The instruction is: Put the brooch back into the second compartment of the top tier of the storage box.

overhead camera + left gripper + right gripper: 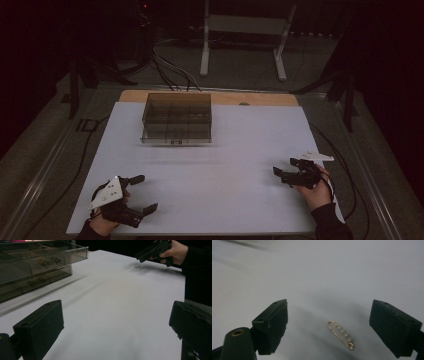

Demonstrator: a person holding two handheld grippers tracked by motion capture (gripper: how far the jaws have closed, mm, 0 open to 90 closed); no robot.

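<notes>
The safety pin [340,334], thin, gold and closed, lies on the white table [210,170] between your right gripper [329,325]'s spread jaws. Your left gripper [139,194] is spread too. The clear drawer box [176,118] holds small, blurred items.

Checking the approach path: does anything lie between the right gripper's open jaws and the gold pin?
Nothing. In the right gripper view the gold pin lies on bare white table, between the right gripper's open jaws.
</notes>
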